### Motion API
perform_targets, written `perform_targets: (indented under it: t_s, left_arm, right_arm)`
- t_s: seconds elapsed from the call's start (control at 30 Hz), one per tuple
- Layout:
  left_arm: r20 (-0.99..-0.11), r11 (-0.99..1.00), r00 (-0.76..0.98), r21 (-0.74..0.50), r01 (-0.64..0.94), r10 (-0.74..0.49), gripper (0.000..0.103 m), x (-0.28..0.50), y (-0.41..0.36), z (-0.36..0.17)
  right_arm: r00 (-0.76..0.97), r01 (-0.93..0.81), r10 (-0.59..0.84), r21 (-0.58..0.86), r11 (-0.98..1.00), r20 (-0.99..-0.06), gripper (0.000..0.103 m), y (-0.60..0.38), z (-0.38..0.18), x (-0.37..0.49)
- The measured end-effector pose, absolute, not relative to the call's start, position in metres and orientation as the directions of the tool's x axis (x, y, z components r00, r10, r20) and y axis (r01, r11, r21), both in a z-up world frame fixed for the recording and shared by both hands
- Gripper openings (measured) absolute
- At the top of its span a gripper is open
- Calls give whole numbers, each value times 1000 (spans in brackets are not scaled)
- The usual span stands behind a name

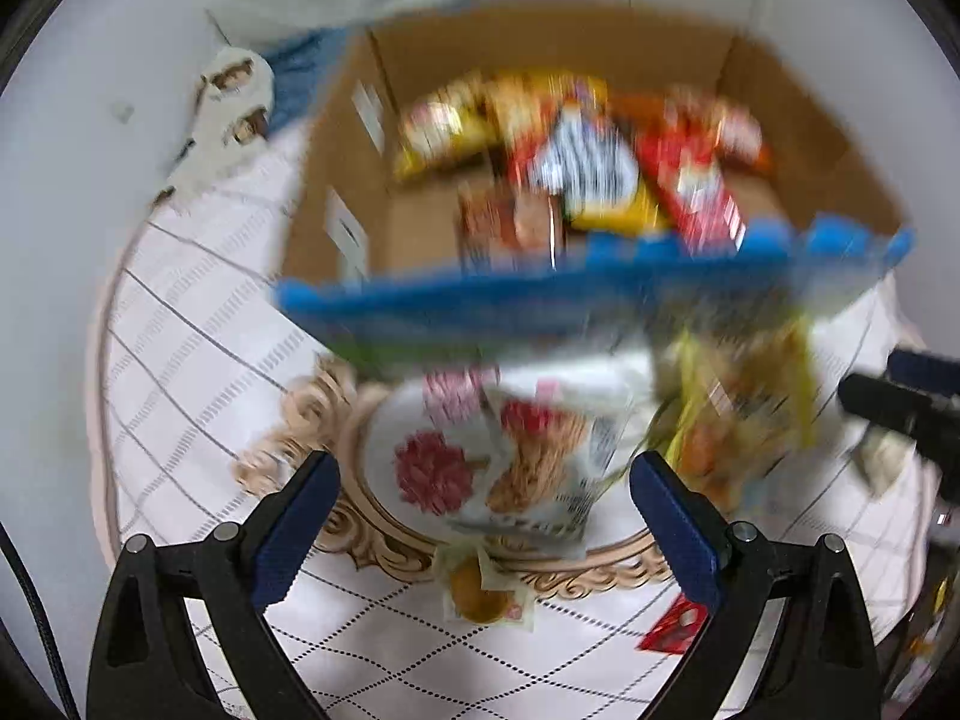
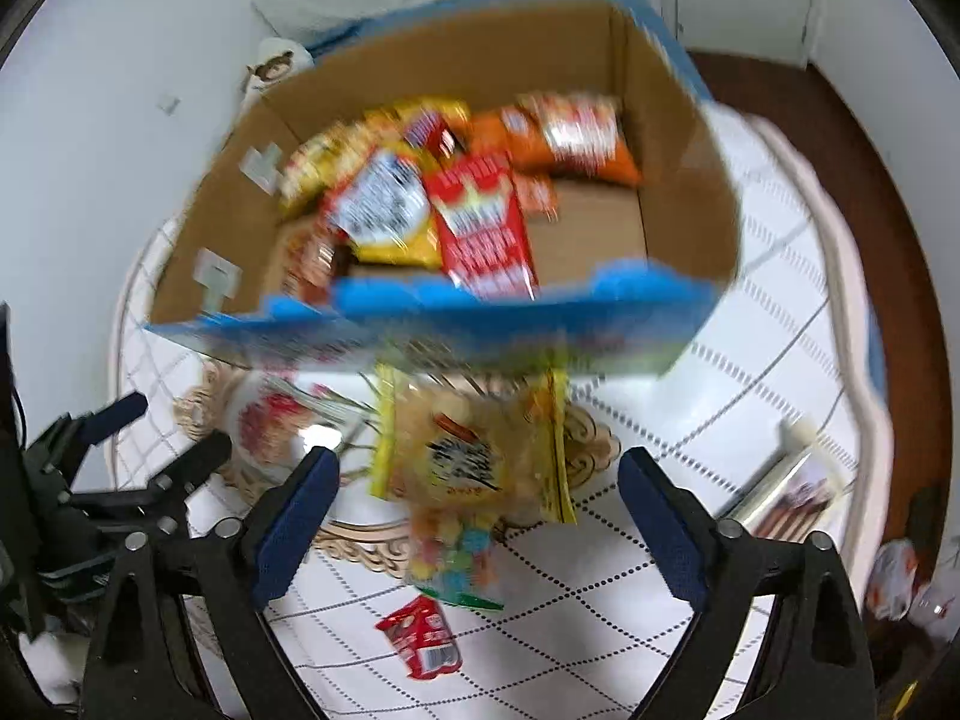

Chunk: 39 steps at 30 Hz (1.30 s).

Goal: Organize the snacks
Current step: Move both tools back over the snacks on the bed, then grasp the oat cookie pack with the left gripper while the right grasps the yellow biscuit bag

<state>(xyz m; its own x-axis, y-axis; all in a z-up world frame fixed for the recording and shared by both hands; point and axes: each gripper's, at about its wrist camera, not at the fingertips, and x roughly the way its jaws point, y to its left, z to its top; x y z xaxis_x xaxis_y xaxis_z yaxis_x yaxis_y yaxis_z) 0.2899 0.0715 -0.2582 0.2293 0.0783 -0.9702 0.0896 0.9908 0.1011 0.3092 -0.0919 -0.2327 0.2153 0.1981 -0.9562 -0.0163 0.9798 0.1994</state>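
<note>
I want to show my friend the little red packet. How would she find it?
Start at the big cardboard box full of snacks on the white quilted cloth. Come toward the camera, past the yellow bag and the small bag of colourful candies. The little red packet lies alone and flat on the cloth, the nearest snack and the only red one outside the box.

White walls [image 2: 120, 30] surround a patterned white table [image 2: 780, 312]; seemingly brown floor [image 2: 798, 96].
</note>
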Motion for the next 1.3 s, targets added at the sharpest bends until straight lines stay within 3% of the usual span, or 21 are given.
perform_targets:
  t_s: [0.17, 0.3, 0.33, 0.4, 0.43, 0.47, 0.53, 0.67, 0.73, 0.8, 1.0, 1.17, 1.3]
  left_arm:
    - [-978, 976, 162, 157, 152, 132, 99, 300, 54, -301]
    - [-982, 971, 133, 154, 181, 131, 99, 308, 41, -315]
    - [-984, 972, 131, 146, 184, 123, 98, 309, 39, -317]
    - [-985, 975, 133, 132, 180, 109, 79, 308, 37, -316]
    - [-989, 979, 116, 115, 171, 96, 62, 308, 38, -317]
    - [-991, 981, 103, 101, 164, 85, 56, 308, 39, -319]
    - [-993, 986, 89, 86, 142, 74, 55, 304, 44, -321]
    - [-998, 996, 63, 32, 81, 27, 55, 291, 59, -319]
    - [-999, 999, 53, 4, 46, 1, 55, 282, 66, -319]
    - [-999, 1000, 45, -22, 18, -23, 55, 275, 71, -317]
    - [-995, 992, 16, -103, -70, -102, 55, 261, 84, -321]
    - [-993, 990, 3, -117, -80, -117, 55, 248, 88, -336]
    - [-993, 990, -9, -118, -82, -119, 56, 243, 92, -353]
  right_arm:
    - [190, 17, 231, 238, 971, -954, 70, -105, -273, 316]
    - [158, 67, 289, 302, 951, -944, 40, -112, -299, 316]
    - [162, 78, 295, 310, 947, -942, 39, -114, -300, 313]
    - [168, 117, 298, 319, 940, -940, 38, -118, -302, 302]
    - [163, 136, 304, 327, 935, -939, 37, -120, -303, 296]
    - [155, 150, 318, 341, 928, -935, 37, -121, -303, 289]
    - [113, 153, 357, 371, 916, -927, 37, -116, -305, 272]
    - [-15, 118, 411, 407, 906, -911, 45, -103, -307, 248]
    - [-23, 55, 364, 362, 930, -931, 68, -96, -300, 243]
    - [23, -59, 258, 256, 965, -966, 81, -87, -288, 243]
    - [80, -268, 129, 103, 958, -988, 90, -60, -289, 280]
    - [72, -500, 2, -34, 865, -997, 90, -20, -307, 304]
    - [54, -538, -47, -68, 840, -997, 89, -8, -321, 310]
